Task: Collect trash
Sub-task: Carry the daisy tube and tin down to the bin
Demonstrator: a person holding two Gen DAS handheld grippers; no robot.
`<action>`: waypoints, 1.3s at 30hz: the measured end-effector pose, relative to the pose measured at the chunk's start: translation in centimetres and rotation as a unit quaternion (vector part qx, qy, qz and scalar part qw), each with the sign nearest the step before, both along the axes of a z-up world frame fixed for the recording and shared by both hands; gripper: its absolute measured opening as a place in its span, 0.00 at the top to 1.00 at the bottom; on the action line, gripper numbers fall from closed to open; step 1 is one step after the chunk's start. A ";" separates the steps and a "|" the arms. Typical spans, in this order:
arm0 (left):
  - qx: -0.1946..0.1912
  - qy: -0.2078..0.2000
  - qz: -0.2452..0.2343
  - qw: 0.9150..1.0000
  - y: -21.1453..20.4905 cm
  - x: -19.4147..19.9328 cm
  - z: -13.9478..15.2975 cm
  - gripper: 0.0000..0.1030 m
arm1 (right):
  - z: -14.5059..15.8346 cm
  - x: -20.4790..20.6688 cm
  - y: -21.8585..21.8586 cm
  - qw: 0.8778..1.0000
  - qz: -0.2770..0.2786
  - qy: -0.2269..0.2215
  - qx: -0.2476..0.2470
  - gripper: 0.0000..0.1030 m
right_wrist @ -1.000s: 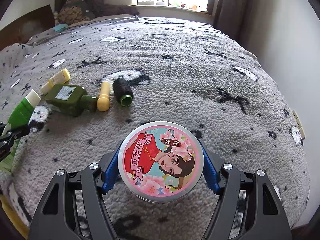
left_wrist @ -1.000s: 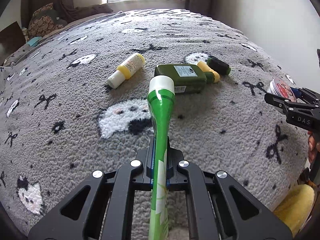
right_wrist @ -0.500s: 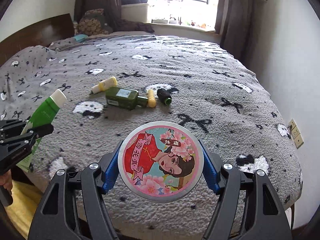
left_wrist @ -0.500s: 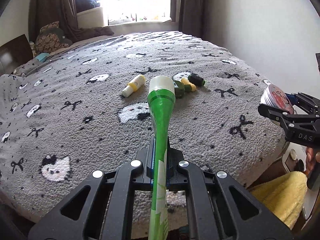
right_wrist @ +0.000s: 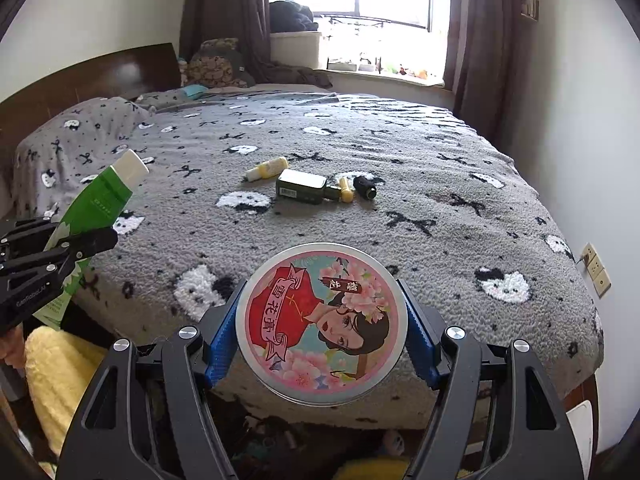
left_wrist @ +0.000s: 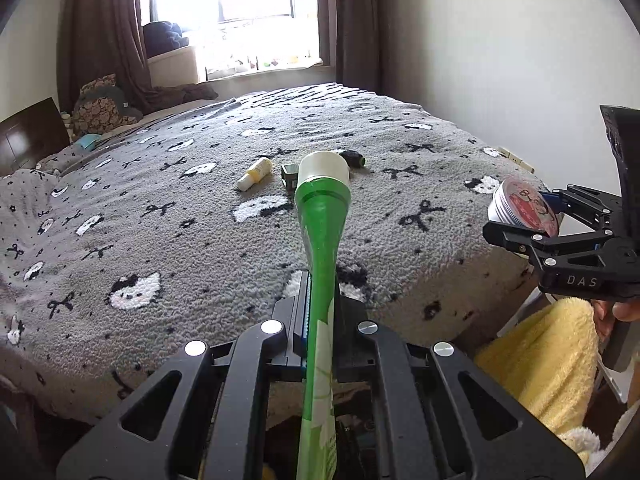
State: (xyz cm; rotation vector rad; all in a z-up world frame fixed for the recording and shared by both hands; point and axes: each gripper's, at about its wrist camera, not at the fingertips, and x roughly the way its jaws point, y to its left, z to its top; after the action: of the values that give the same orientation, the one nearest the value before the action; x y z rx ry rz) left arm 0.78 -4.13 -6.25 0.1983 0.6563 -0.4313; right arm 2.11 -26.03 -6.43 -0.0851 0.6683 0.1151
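Note:
My left gripper [left_wrist: 320, 312] is shut on a green tube [left_wrist: 322, 248] with a white cap, which points up and away from me. My right gripper [right_wrist: 320, 332] is shut on a round tin [right_wrist: 322, 322] whose lid bears a pink and red picture. Each hand shows in the other view: the right gripper [left_wrist: 532, 220] with the tin [left_wrist: 520, 208] at the right, the left gripper [right_wrist: 76, 240] with the tube [right_wrist: 100, 204] at the left. On the bed lie a yellow bottle [right_wrist: 268, 169], a dark green bottle [right_wrist: 302, 186], a small yellow tube [right_wrist: 345, 191] and a black cylinder [right_wrist: 365, 186].
The bed's grey fleece blanket [right_wrist: 400, 152] fills both views, its front edge just below the grippers. A yellow fleece garment [left_wrist: 536, 356] shows at the lower right. Window [right_wrist: 360, 12], curtains and a dark headboard [right_wrist: 80, 80] lie beyond. A wall socket [right_wrist: 596, 272] is on the right.
Both grippers have drawn back and upward from the bed with the tube and the tin still held. The bottles on the blanket look smaller and farther away, and the bed's edge has come into view.

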 end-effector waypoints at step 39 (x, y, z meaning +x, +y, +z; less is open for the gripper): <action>0.030 0.305 -0.045 0.951 0.0 -3.0 -22.3 0.94 | -18.6 -3.5 3.1 0.965 0.027 0.248 0.075 0.31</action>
State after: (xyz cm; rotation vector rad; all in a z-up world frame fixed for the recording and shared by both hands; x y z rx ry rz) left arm -2.24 -4.13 -28.51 0.1514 1.2734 -0.5669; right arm -1.40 -22.96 -25.03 0.0747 1.1561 0.2440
